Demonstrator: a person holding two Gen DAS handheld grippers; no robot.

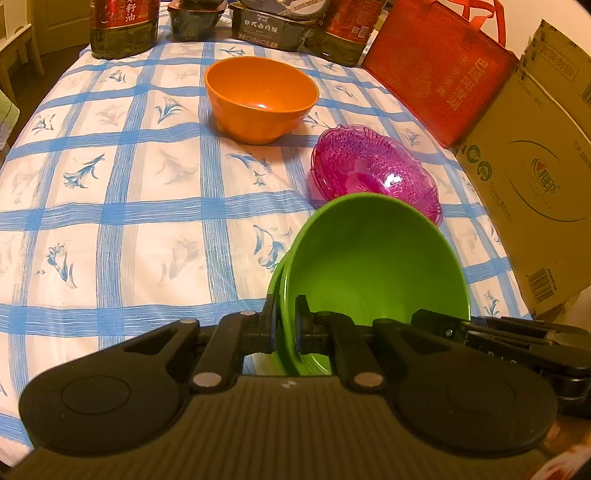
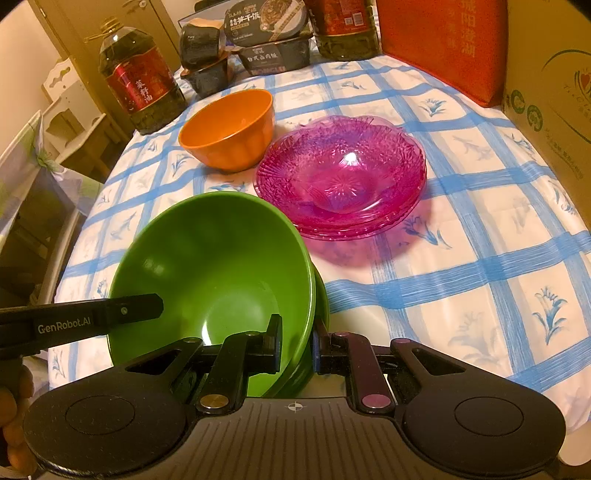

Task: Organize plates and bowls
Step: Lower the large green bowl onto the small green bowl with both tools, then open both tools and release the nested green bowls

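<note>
Two green bowls (image 1: 369, 266) (image 2: 210, 258) sit nested one in the other and tilted, just in front of both cameras. My left gripper (image 1: 287, 314) is shut on their left rim. It also shows at the left of the right wrist view, left gripper (image 2: 136, 308). My right gripper (image 2: 297, 326) is shut on the opposite rim, one finger inside the bowl and one outside. It appears in the left wrist view too, right gripper (image 1: 480, 332). Behind the bowls lies a stack of pink see-through plates (image 1: 369, 166) (image 2: 340, 173). An orange bowl (image 1: 258, 96) (image 2: 229, 129) stands farther back.
The table wears a blue-checked cloth (image 1: 129, 203) (image 2: 480, 258). Oil bottles (image 1: 123, 26) (image 2: 140, 88) and food boxes (image 2: 273, 55) line its far edge. A red bag (image 1: 439, 70) and a cardboard box (image 1: 535, 177) stand along the right. A hand (image 2: 14, 424) holds the left gripper.
</note>
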